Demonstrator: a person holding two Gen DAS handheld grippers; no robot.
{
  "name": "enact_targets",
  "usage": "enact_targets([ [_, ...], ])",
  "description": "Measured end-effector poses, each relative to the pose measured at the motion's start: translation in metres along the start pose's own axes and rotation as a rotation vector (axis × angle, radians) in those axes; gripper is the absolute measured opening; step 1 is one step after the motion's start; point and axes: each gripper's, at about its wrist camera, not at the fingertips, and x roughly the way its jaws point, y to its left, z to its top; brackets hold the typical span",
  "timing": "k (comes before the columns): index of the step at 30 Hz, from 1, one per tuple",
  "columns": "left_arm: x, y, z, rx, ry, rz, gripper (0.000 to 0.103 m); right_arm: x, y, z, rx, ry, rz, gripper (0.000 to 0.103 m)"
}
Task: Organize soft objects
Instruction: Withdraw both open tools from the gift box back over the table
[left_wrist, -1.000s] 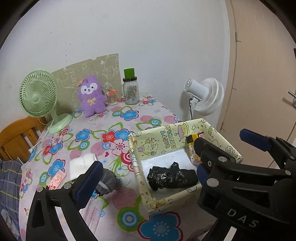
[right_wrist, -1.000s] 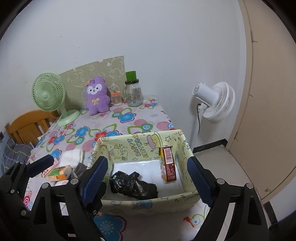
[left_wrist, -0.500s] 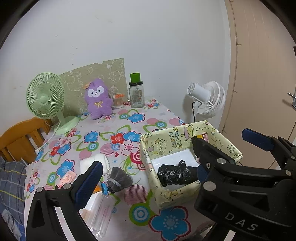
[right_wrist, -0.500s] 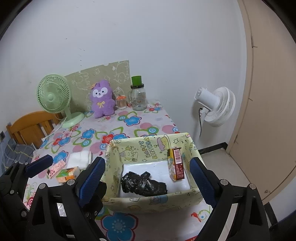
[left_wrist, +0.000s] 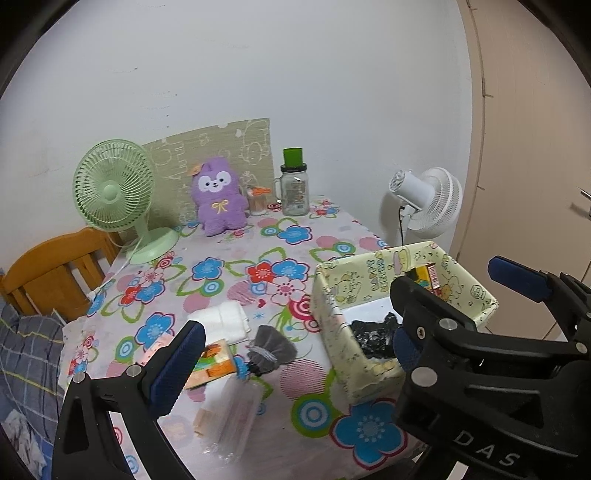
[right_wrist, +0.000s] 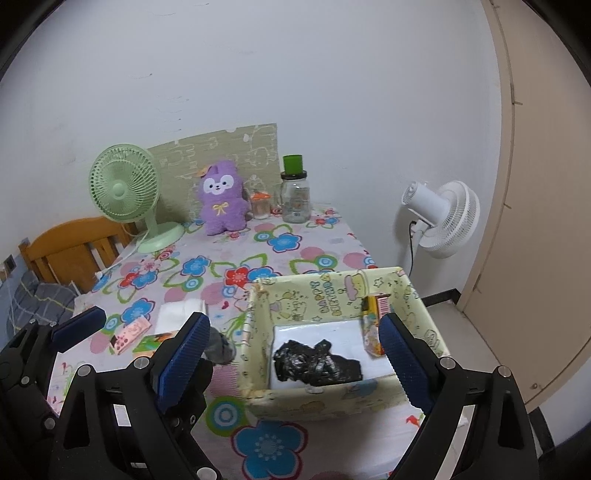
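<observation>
On the floral table (right_wrist: 295, 236), the left gripper (left_wrist: 295, 354) gapes empty above the grey pouch (left_wrist: 271, 350) and white cloth (left_wrist: 225, 319). Further right, the right gripper (right_wrist: 291, 354) hangs equally wide over the yellow box (right_wrist: 332, 299) holding a black bag (right_wrist: 316, 362).

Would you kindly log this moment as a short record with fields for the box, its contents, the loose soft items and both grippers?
box: yellow cartoon-print box at the table's near right corner
contents: crumpled black plastic bag; small carton leaning against the right wall
loose soft items: folded white cloth; grey drawstring pouch; purple plush toy by the wall
left gripper: open, empty
right gripper: open, empty
</observation>
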Motion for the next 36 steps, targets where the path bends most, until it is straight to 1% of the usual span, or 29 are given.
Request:
enact_targets([
  [10,-0.003,0.029,-0.011,-0.033,0.003,0.025,0.103,0.001,0.028,-0.005,-0.027,0.006,0.023,0.094],
  [16,0.001,0.047,-0.018,-0.05,0.019,0.045,0.103,0.005,0.048,-0.009,-0.052,0.004,0.041,0.094],
  [21,0.005,0.061,-0.026,-0.053,0.031,0.065,0.103,0.013,0.063,-0.015,-0.055,0.019,0.06,0.094],
  [36,0.028,0.094,-0.049,-0.074,0.075,0.09,0.103,0.043,0.097,-0.033,-0.081,0.052,0.084,0.094],
])
